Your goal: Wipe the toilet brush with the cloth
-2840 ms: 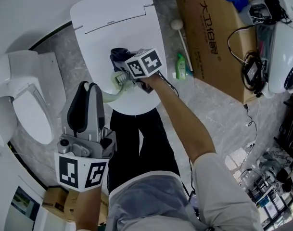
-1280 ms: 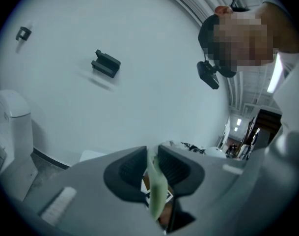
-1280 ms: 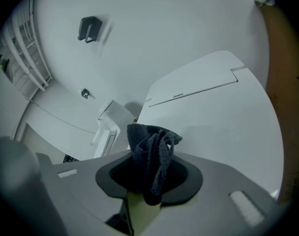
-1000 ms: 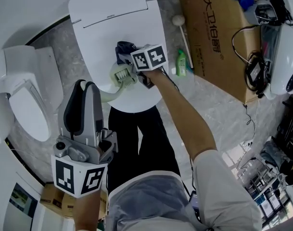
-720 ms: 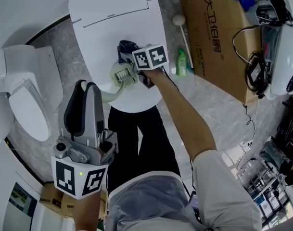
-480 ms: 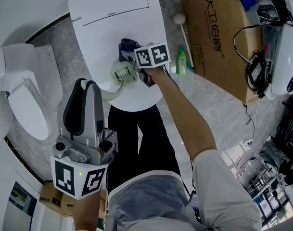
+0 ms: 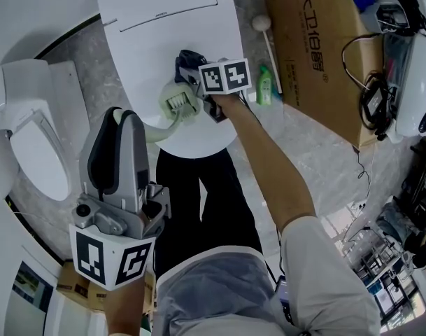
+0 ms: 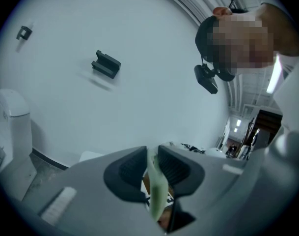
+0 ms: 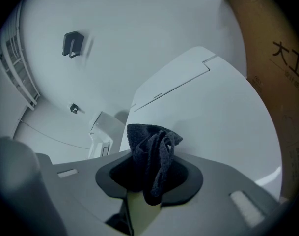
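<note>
The pale green toilet brush hangs over the closed white toilet lid (image 7: 157,33), its bristle head (image 7: 176,103) facing up. The thin curved handle (image 7: 157,133) runs down into my left gripper (image 7: 129,128), which is shut on the handle (image 8: 156,193). My right gripper (image 7: 193,75), under its marker cube, is shut on a dark cloth (image 7: 187,59) at the far edge of the brush head. In the right gripper view the bunched cloth (image 9: 151,163) fills the jaws, with pale green plastic (image 9: 142,213) just beneath.
A second toilet (image 7: 27,142) stands at the left. A large cardboard box (image 7: 317,47) lies at the right, with a green bottle (image 7: 264,89) and a white ball-tipped stick (image 7: 265,44) beside it. Cables and devices crowd the far right. The person's legs are below the toilet.
My right gripper and the cloth have slid a little farther up along the brush head. The left gripper has sunk slightly, still holding the handle.
</note>
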A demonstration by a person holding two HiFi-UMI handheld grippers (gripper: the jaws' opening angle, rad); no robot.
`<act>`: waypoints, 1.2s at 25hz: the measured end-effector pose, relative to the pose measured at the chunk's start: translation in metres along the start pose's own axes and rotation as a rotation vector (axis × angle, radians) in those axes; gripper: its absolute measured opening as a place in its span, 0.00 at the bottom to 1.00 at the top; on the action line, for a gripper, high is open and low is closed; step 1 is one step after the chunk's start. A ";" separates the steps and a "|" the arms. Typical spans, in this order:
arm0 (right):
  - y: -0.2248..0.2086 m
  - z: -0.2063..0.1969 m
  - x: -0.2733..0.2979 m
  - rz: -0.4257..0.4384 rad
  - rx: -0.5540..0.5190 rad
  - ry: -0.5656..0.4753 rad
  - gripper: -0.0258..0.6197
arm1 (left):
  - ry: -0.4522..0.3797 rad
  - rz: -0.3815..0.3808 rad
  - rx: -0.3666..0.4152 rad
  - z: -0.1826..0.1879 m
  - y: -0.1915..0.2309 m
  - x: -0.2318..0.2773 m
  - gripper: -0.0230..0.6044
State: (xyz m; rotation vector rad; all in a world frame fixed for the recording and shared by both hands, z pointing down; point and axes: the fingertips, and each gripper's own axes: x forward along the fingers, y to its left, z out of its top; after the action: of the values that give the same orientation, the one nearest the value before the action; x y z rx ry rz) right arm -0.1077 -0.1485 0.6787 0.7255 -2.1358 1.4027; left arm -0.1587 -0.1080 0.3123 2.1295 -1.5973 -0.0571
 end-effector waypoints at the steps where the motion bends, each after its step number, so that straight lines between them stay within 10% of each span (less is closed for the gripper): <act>1: 0.000 0.000 0.000 -0.002 0.001 -0.002 0.21 | 0.000 0.001 0.000 0.000 0.000 0.000 0.04; 30: -0.005 -0.005 -0.024 -0.102 -0.122 -0.027 0.22 | -0.001 -0.011 -0.047 -0.002 -0.004 -0.004 0.04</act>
State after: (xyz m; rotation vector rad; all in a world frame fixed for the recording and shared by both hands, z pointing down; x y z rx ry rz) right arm -0.0864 -0.1410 0.6686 0.7976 -2.1514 1.2059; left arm -0.1560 -0.1032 0.3120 2.1030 -1.5690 -0.0984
